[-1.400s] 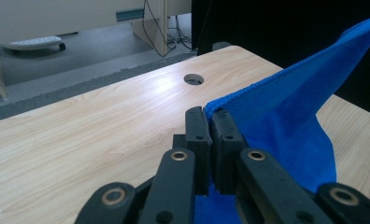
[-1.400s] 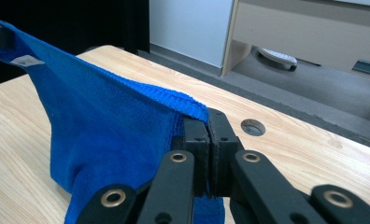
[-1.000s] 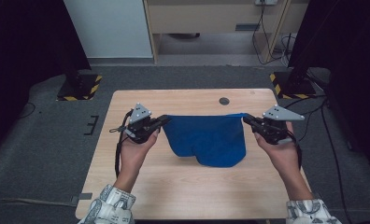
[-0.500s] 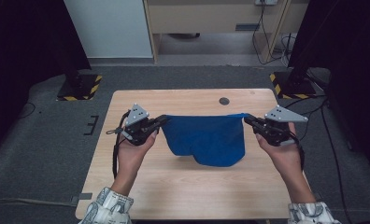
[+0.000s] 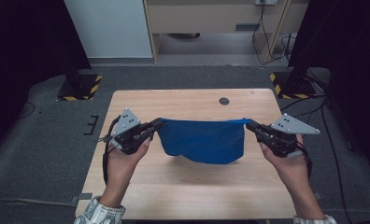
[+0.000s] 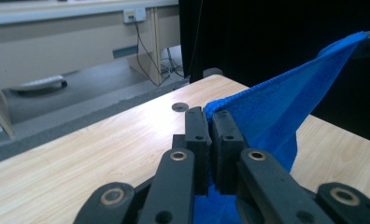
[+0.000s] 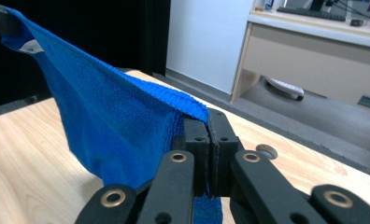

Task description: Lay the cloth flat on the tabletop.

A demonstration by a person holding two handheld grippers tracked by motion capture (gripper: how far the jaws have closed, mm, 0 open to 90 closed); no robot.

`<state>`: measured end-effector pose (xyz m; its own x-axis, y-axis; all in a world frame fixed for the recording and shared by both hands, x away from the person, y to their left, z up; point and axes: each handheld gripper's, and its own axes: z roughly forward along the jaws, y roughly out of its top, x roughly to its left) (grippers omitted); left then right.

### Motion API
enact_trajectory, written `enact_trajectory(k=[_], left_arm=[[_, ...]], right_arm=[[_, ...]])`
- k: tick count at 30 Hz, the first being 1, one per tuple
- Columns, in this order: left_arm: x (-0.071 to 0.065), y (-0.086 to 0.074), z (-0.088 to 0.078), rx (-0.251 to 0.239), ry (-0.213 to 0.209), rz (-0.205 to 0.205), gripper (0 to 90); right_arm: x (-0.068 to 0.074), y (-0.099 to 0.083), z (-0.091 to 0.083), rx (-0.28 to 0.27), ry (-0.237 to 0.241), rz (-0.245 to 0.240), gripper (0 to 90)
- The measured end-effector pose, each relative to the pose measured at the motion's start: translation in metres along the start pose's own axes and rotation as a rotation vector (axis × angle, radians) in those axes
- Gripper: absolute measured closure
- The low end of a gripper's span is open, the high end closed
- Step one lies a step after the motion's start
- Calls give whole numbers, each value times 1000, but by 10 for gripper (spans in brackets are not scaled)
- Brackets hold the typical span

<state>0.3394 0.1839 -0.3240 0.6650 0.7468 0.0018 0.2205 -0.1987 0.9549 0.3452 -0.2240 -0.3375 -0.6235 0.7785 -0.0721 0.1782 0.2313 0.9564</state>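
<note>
A blue cloth (image 5: 202, 140) hangs stretched between my two grippers above the wooden table (image 5: 183, 186), its lower edge sagging. My left gripper (image 5: 158, 124) is shut on the cloth's left top corner. My right gripper (image 5: 249, 125) is shut on the right top corner. In the left gripper view the black jaws (image 6: 208, 122) pinch the blue cloth (image 6: 276, 112), which runs off up to the right. In the right gripper view the jaws (image 7: 208, 126) clamp the cloth (image 7: 108, 126), which stretches away up to the left.
A small round dark hole (image 5: 224, 101) sits near the table's far edge. Beyond the table are grey carpet, a white panel, a desk with cables, and two stand bases with yellow-black stripes (image 5: 286, 84).
Both grippers have risen and moved a little toward the near side, lifting the cloth so it hangs freer above the table. Both grips are unchanged.
</note>
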Motion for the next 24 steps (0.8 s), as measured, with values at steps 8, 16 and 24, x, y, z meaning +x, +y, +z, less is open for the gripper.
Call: enact_trajectory(k=[8, 16, 24], left_arm=[[-19, 17, -31, -9, -6, 54, 862], [-1, 5, -4, 50, 1, 23, 858], [25, -17, 45, 134, 50, -5, 848]], right_arm=[[17, 11, -28, -38, 12, -24, 885], [15, 5, -18, 14, -3, -30, 885], [-7, -17, 31, 118, -49, 11, 883]])
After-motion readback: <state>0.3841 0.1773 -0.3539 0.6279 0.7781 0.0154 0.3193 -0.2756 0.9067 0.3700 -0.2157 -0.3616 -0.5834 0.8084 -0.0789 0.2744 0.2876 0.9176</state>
